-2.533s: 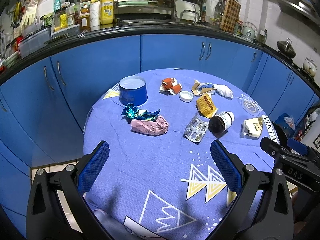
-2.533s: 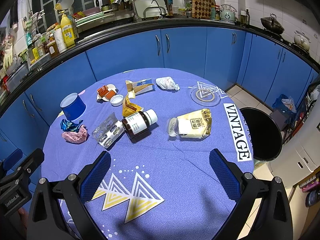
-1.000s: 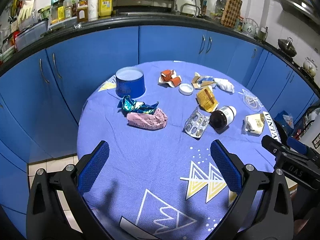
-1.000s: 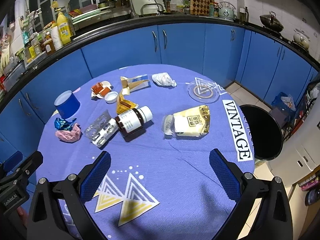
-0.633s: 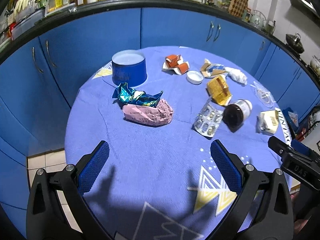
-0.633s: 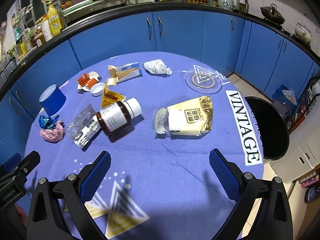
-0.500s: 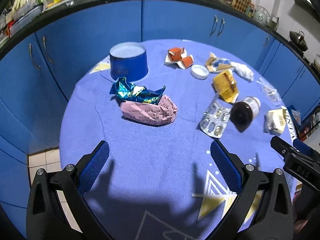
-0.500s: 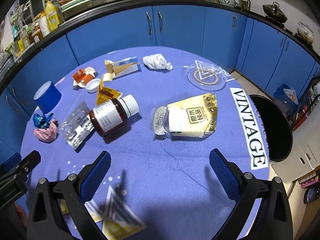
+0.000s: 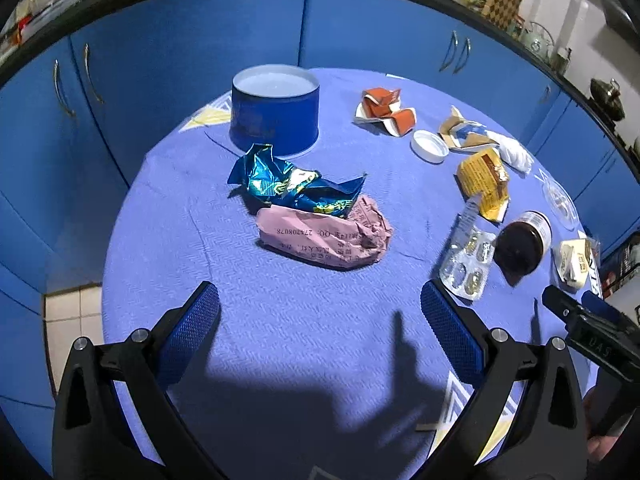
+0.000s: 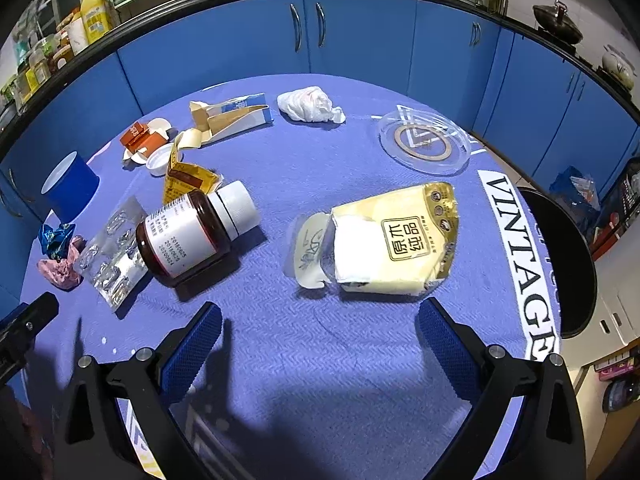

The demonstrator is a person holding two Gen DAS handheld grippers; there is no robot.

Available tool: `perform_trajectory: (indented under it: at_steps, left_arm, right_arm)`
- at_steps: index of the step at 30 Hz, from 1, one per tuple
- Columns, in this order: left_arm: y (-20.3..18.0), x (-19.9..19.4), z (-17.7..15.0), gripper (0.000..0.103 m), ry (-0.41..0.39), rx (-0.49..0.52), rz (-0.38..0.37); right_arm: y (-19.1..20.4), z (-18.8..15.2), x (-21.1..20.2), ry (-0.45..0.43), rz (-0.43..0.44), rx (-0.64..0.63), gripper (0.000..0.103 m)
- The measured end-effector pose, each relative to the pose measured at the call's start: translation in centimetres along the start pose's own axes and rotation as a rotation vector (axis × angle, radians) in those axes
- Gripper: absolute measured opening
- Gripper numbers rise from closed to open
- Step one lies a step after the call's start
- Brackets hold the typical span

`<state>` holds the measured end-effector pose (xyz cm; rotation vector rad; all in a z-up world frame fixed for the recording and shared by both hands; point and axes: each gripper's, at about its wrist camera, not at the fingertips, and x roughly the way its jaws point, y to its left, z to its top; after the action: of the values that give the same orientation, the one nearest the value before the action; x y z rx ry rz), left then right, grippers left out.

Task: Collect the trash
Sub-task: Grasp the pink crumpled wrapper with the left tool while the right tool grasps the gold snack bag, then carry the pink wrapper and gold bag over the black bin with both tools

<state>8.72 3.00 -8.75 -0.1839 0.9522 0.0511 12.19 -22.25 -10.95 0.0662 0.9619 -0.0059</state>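
As both came lower and closer, left tongs [image 9: 320,320] face the pink wrapper [image 9: 324,238], right tongs [image 10: 318,332] the yellow packet [image 10: 394,240], both wide open, empty

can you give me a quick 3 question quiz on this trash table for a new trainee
1. True or false: the left claw is shut on the pink wrapper.
2. Which item lies straight ahead of the right claw? A) yellow packet B) blue cup C) white tissue
3. Fill in: the brown bottle lies on its ____, partly over the blister pack.

Key
1. False: both claws are open and empty, and the wrapper lies on the tablecloth beyond the fingertips.
2. A
3. side
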Motion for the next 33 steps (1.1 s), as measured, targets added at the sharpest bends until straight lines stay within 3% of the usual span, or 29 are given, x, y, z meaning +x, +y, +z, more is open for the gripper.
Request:
perform_trajectory:
  at_steps: [7, 11, 14, 16, 18, 22, 33]
  left_arm:
    - [0.0, 1.4, 1.2, 0.099, 0.024, -0.052, -0.037]
    - [-0.7, 2.5, 1.9, 0.097, 0.015, -0.031, 0.011]
    - [-0.8, 2.7, 2.3, 0.081, 0.000, -0.027, 0.042]
    - [-0.9, 2.6, 2.5, 0.065, -0.011, -0.017, 0.058]
    - [-0.8, 2.5, 2.5, 0.041, -0.012, -0.014, 0.046]
    - [-0.4, 1.9, 2.1, 0.038, -0.005, -0.019, 0.013]
    - [-1.7, -1.0, 2.1, 0.037, -0.093, 0.033, -0.039]
  right_arm:
    - [-0.1, 0.6, 0.9, -0.001, 0.006, -0.007, 0.096]
    - [-0.9, 0.9, 1.5, 0.007, 0.008, 0.015, 0.096]
    - [-1.5, 1.0, 1.7, 0.004, 0.003, 0.027, 0.096]
    - [-1.9, 1.1, 1.9, 0.003, -0.001, 0.035, 0.096]
    - [-2.2, 1.2, 1.9, 0.001, -0.003, 0.044, 0.096]
    - [-2.3, 1.5, 1.9, -0.007, -0.004, 0.044, 0.096]
    - [-2.2, 1.7, 2.7, 0.013, -0.011, 0.017, 0.096]
